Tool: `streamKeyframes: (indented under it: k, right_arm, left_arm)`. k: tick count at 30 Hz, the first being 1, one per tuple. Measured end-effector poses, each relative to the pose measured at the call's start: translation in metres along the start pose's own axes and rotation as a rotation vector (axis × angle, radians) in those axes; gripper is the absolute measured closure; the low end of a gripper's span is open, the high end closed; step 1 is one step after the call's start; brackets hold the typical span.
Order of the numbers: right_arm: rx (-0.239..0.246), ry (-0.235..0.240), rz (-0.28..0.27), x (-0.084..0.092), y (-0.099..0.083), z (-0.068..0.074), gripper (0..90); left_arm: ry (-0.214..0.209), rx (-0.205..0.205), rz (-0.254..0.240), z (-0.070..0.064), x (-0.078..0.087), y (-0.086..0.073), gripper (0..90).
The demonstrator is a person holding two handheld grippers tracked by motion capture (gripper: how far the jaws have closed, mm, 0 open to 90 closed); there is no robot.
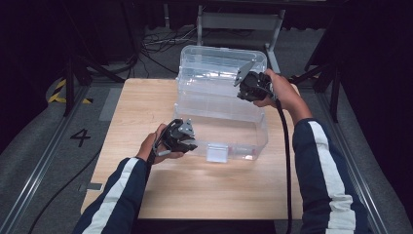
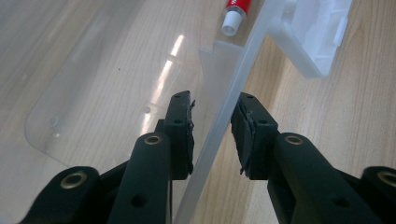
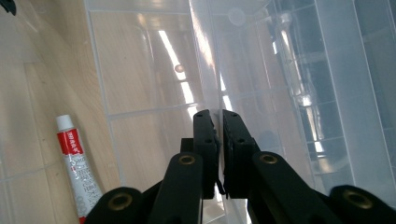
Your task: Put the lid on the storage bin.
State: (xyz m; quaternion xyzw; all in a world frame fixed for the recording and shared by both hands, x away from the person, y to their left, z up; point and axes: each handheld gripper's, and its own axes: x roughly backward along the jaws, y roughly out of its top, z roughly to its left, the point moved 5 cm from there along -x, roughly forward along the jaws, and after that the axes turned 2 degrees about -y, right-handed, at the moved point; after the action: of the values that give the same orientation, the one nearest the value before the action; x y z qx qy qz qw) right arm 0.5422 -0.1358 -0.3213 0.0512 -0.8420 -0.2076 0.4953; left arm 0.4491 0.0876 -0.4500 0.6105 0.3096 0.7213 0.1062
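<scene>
Box point(image 1: 221, 124) sits at the tabletop's point(image 1: 146, 195) twelve o'clock. Right claw point(image 1: 247, 88) pinches the raised lid point(image 1: 214, 66); left claw point(image 1: 187, 141) straddles the front wall, pads not quite pressing. Risk: thin lid slips and slams, and the unclamped box skids.

Pale wooden table point(image 1: 195, 195) on grey floor point(image 1: 39, 161), black cables point(image 1: 156, 46), dark surroundings

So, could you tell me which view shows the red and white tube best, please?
The right gripper view: the tube shows nearly whole, lying inside the clear box. The left gripper view catches just its white cap end. In the high view I cannot make it out.
</scene>
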Motion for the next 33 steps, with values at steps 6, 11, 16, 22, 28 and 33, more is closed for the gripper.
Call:
streamKeyframes:
  k: [6,11,16,22,28,33]
  right_arm:
    - [0.0,-0.021,-0.021,0.003,-0.001,0.008,85.8]
    - [-0.003,-0.011,-0.046,0.006,-0.003,0.015,84.4]
    - [0.008,-0.031,-0.049,0.01,-0.005,0.026,83.5]
    - [0.011,-0.036,-0.083,0.013,-0.01,0.035,82.5]
    - [-0.011,-0.012,-0.112,0.014,-0.013,0.041,82.2]
    - [-0.018,-0.024,-0.127,0.014,-0.015,0.044,81.5]
  left_arm:
    - [0.005,-0.003,-0.003,0.0,0.0,0.0,68.6]
    - [0.007,-0.005,-0.003,-0.001,0.0,0.0,68.3]
    - [0.032,-0.013,-0.015,-0.002,-0.001,-0.001,66.6]
    - [0.035,-0.011,-0.017,-0.002,-0.001,-0.001,66.3]
    - [0.042,-0.019,-0.02,-0.002,-0.001,-0.001,65.5]
    - [0.046,-0.023,-0.017,-0.002,-0.001,0.0,64.7]
